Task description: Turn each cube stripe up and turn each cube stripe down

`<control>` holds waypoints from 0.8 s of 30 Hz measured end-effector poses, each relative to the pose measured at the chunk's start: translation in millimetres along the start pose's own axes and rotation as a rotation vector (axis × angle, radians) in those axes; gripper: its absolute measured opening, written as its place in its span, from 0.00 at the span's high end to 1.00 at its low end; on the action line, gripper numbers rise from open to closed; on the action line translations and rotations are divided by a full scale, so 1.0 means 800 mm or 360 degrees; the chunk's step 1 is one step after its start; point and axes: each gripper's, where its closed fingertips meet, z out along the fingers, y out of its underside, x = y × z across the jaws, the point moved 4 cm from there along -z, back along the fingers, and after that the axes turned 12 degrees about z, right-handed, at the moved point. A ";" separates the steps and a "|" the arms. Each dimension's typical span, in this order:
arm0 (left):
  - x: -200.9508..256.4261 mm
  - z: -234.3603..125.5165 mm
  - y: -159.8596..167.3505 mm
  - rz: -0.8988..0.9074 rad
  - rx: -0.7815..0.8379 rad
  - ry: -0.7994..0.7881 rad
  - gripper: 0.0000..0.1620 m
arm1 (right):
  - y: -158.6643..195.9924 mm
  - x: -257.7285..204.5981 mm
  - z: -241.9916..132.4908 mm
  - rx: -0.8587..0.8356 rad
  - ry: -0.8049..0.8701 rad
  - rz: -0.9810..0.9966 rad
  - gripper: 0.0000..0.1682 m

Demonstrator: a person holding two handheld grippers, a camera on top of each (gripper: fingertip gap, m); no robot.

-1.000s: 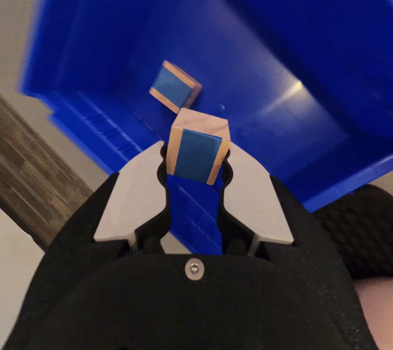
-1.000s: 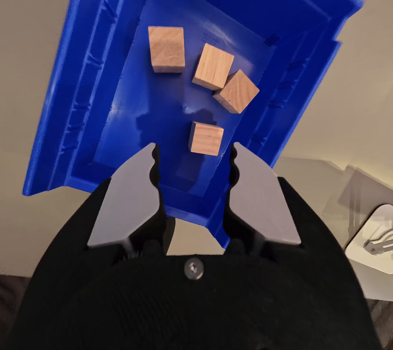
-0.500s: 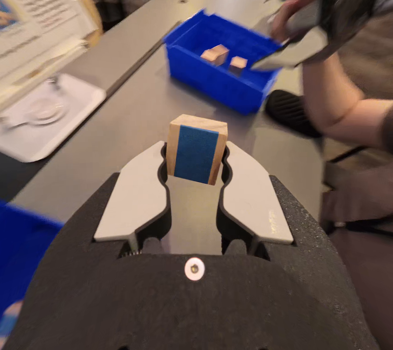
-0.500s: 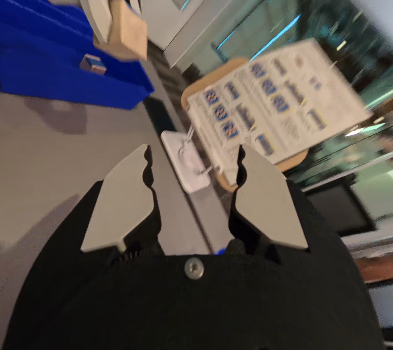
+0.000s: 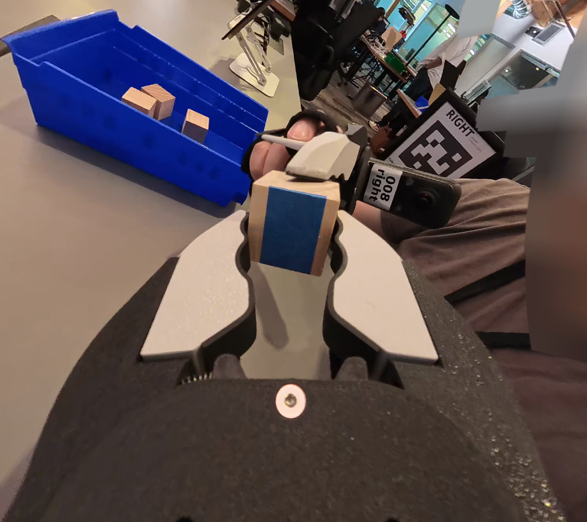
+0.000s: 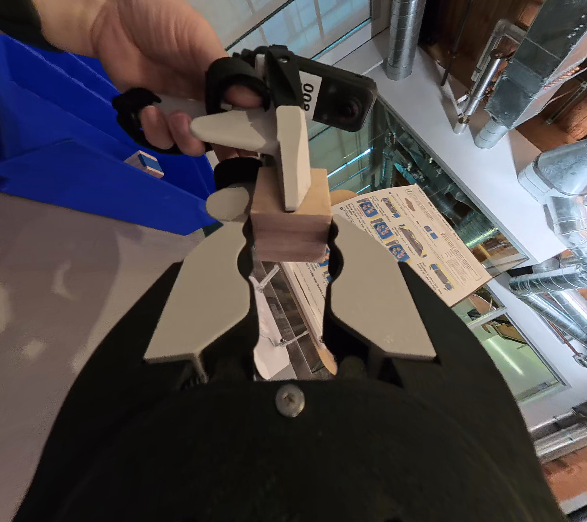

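A wooden cube with a blue stripe (image 5: pixel 292 233) is held in the air over the grey table. The stripe faces the left wrist camera. My left gripper (image 5: pixel 290 221) is shut on its two sides. My right gripper (image 6: pixel 290 221) is shut on the same cube (image 6: pixel 290 233), crosswise; one of its fingers (image 5: pixel 317 163) lies on the cube's top face. In the right wrist view the left gripper's fingers (image 6: pixel 292 157) press on the cube from the far side. A blue bin (image 5: pixel 95 132) holds three plain-faced cubes (image 5: pixel 149 100). Another blue bin (image 6: pixel 79 183) holds a striped cube (image 6: pixel 146 163).
The grey table (image 5: pixel 79 252) lies below both grippers. A white stand base (image 5: pixel 254 75) sits beyond the bin. An instruction sheet on a board (image 6: pixel 413 237) stands behind the cube. A person's sleeve (image 5: pixel 460 237) is on the right.
My left gripper lifted the striped cube out of its bin and carried it over the table. My right gripper left the other bin, swung over, and closed on the same cube.
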 end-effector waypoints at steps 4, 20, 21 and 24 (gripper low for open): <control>0.005 -0.002 -0.004 0.0011 0.0010 0.0061 0.70 | -0.007 0.004 -0.005 0.0029 -0.0089 0.0067 0.73; -0.009 -0.133 -0.030 0.0689 0.0013 -0.1182 0.65 | 0.292 0.123 -0.234 -0.2550 -0.0039 0.1880 0.73; -0.012 -0.134 -0.026 0.0672 -0.0036 -0.1198 0.66 | 0.304 0.115 -0.241 -0.2672 -0.0044 0.1873 0.73; -0.019 -0.140 -0.014 0.0604 -0.0143 -0.1227 0.68 | 0.326 0.094 -0.245 -0.2823 -0.0118 0.1939 0.73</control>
